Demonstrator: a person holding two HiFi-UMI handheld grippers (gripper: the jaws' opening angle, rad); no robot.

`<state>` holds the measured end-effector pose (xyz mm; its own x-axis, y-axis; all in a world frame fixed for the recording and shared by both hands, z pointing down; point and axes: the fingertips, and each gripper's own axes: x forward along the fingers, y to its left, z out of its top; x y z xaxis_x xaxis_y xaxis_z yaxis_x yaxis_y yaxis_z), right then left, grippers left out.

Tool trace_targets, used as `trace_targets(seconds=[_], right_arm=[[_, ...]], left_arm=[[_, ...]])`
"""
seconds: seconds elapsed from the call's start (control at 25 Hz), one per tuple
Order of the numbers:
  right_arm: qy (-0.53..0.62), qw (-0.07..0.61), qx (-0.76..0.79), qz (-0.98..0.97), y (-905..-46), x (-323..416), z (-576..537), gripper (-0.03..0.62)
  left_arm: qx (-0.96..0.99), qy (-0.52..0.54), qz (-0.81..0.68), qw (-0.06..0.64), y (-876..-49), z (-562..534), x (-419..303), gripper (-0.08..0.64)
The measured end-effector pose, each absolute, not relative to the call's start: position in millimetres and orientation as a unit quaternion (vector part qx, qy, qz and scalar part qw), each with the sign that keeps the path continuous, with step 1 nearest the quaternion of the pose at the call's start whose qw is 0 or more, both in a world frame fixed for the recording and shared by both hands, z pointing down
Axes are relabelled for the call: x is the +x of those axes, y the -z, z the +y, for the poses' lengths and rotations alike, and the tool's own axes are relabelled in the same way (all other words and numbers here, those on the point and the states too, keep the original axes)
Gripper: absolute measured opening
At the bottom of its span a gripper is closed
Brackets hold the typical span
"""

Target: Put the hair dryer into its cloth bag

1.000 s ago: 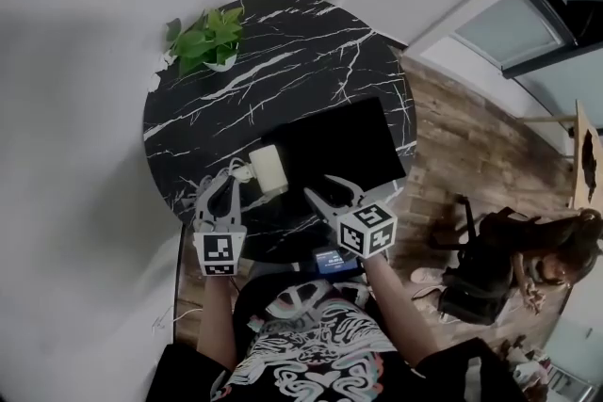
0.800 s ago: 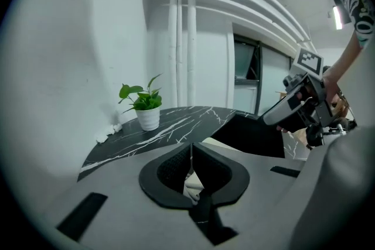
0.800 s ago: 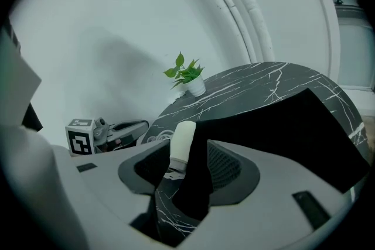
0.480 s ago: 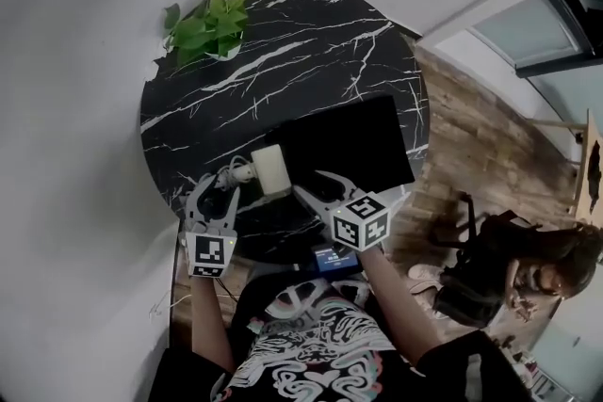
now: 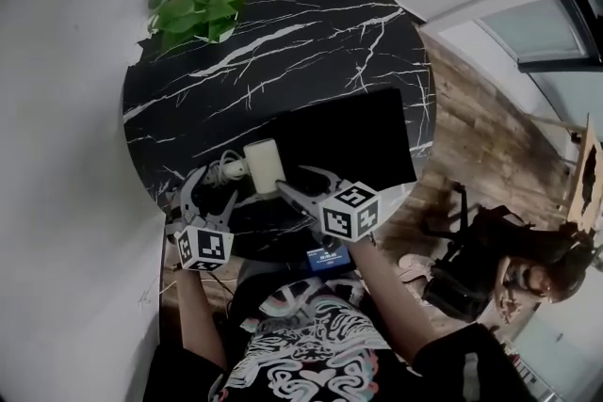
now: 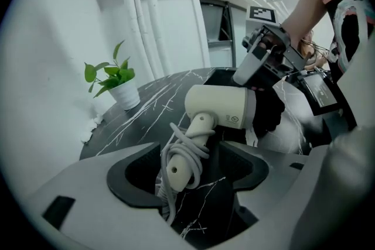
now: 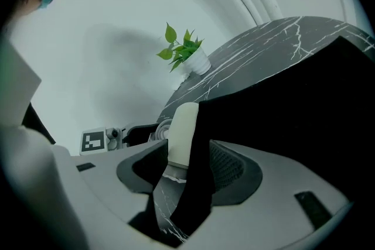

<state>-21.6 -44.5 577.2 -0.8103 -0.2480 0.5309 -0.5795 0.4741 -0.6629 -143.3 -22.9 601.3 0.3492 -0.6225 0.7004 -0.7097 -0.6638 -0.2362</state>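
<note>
A cream hair dryer (image 5: 264, 167) lies on the round black marble table (image 5: 283, 24), its cord wound round the handle (image 6: 186, 152). Its front end is against the mouth of the flat black cloth bag (image 5: 349, 138). My left gripper (image 5: 209, 188) is low over the handle. Its jaws have just been opening, and the handle end sits between them (image 6: 187, 168) untouched. My right gripper (image 5: 300, 182) is at the bag's near edge beside the dryer body (image 7: 183, 129). Its jaws have also just been opening, with the edge of the black cloth (image 7: 202, 178) standing loosely between them.
A small potted plant (image 5: 193, 9) stands at the table's far left rim. A device with a lit blue screen (image 5: 327, 257) is at the person's waist. A seated person (image 5: 528, 264) and a dark chair (image 5: 462, 282) are on the wooden floor at right.
Both grippers came down toward the table. The left jaws went from shut to spread round the dryer's handle. The right gripper shifted left to the bag's edge.
</note>
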Motion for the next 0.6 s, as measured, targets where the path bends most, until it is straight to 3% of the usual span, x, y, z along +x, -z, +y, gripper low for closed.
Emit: trace_targets(seconds=[0.24, 0.32, 0.44, 0.6], right_arm=[[-0.490, 0.161, 0.218, -0.829, -576.7, -25.8, -42.6, 0.172], [-0.480, 0.161, 0.215, -0.835, -574.0, -25.0, -44.5, 0.137], [-0.459, 0.183, 0.228, -0.839, -574.8, -20.7, -47.9, 0.028], [-0.429, 0.209, 0.233, -0.847, -571.0, -19.3, -48.6, 0.028]], left_arm=[[0.823, -0.404, -0.393, 0.072, -609.0, -24.2, -144.2, 0.302], [0.822, -0.407, -0.391, 0.073, -610.8, -25.0, -145.0, 0.302], [0.823, -0.411, -0.385, 0.073, -612.2, -24.5, -145.3, 0.302], [0.824, -0.416, -0.377, 0.077, -611.2, -24.5, -144.7, 0.302]])
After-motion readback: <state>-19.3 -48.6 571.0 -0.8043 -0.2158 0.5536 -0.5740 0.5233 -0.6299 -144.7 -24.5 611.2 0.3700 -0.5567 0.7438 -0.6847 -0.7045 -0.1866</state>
